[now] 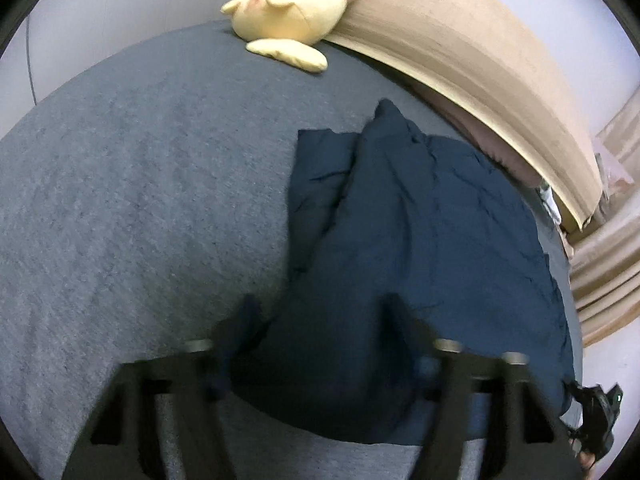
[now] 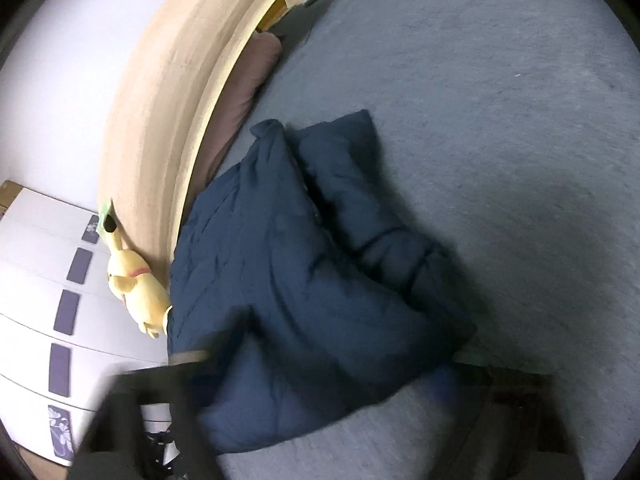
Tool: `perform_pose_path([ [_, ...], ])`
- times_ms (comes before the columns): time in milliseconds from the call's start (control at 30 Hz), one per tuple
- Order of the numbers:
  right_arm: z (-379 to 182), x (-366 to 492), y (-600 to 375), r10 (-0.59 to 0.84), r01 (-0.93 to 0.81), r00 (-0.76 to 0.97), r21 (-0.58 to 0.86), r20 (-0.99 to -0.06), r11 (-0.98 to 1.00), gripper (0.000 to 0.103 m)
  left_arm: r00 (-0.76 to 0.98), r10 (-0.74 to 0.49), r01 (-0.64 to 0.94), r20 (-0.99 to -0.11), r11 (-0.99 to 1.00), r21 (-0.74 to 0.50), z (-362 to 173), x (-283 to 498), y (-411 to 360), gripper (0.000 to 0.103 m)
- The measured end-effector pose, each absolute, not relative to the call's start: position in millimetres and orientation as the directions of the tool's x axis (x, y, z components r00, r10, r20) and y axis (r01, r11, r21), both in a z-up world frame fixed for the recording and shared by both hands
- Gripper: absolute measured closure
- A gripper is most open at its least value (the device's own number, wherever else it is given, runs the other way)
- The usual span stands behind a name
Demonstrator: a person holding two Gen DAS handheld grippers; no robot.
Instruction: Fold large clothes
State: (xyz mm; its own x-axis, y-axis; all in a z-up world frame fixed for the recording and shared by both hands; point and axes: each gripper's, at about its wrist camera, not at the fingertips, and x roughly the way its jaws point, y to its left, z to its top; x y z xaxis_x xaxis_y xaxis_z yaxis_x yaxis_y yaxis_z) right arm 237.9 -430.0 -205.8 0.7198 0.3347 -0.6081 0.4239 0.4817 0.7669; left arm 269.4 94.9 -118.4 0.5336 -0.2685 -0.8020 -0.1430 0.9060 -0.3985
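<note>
Navy garment on grey bed, L gripper & R gripper astride cloth

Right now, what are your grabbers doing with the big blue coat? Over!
Left gripper clamped on navy padded jacket, right gripper too. Jacket bunched on grey bed. Yellow plush toy sits clear by headboard. Over.

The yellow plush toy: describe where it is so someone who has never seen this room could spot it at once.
Find the tan headboard running along one side of the grey bed. At the headboard's end, away from the rumpled navy garment, the yellow plush toy leans against it. It is the only pale yellow thing there, with floppy limbs and a pink collar.
</note>
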Motion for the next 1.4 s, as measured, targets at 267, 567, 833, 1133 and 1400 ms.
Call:
perform_pose_path([
  [267,-129.1,240.6,-402.8,0.236,0.31,0.738,0.628,-0.632,0.714,0.079,0.538,-0.21,-0.168,-0.816,0.922,-0.349,-95.5,261.1,92.2,0.093],
  [567,-191.6,230.9,-402.2,0.249,0.382,0.677,0.62,-0.693,0.685,0.064,0.533,-0.197,-0.176,-0.823,0.926,-0.335,-108.6,235.1,95.7,0.091],
  [833,-172.0,206.5,-443.5,0.268,0.35,0.728,0.679,-0.63,0.645,0.042,0.612,-0.212,-0.105,-0.762,0.933,-0.344,-70.9,235.2,115.0,0.049],
  [1133,-138.0,284.2,-446.0,0.263,0.245,0.702,0.571,-0.662,0.783,0.042,0.557,-0.27,0.046,-0.786,0.955,-0.295,-73.8,326.3,71.6,0.041],
  [1400,-164.2,342.2,-439.1,0.264,0.221,0.577,0.459,-0.773,0.861,0.086,0.499,-0.148,0.031,-0.854,0.988,-0.153,-109.4,367.8,52.1,0.066],
])
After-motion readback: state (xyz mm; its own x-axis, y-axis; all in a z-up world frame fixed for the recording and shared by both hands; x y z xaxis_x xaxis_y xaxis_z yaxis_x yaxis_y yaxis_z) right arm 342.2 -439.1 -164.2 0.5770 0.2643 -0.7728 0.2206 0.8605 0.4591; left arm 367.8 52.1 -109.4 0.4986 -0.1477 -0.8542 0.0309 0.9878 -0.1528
